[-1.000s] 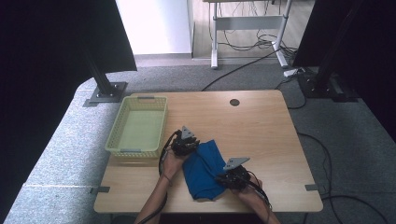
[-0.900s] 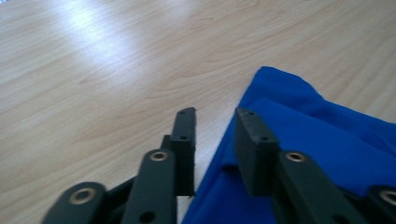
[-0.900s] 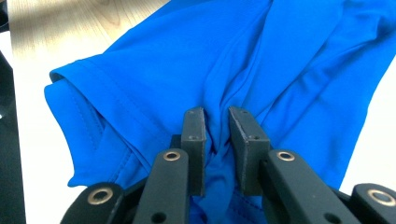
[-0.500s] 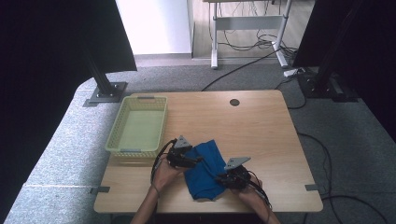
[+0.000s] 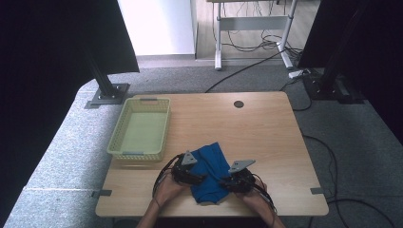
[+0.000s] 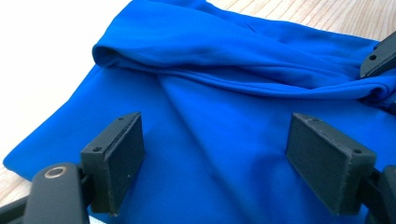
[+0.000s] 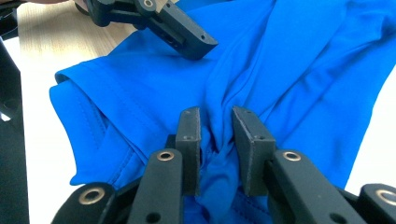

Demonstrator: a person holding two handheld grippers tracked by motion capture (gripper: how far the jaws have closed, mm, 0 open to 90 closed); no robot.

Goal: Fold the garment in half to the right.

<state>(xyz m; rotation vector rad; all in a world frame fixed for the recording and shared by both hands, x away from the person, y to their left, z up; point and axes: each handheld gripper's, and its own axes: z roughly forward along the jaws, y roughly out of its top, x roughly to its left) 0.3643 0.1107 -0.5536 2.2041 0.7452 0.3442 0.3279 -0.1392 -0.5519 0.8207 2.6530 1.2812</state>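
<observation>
Right tongs [image 7: 215,140] are pinching a fold of the blue cloth [image 5: 211,172]; left tongs [image 6: 229,158] are gaping wide over it, beside the right pair.

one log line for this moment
left gripper: open over blue cloth | right gripper: shut on blue cloth | basket: empty

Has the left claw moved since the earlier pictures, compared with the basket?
Yes. The left claw has drawn back from the basket toward the near table edge, over the blue cloth.
</observation>
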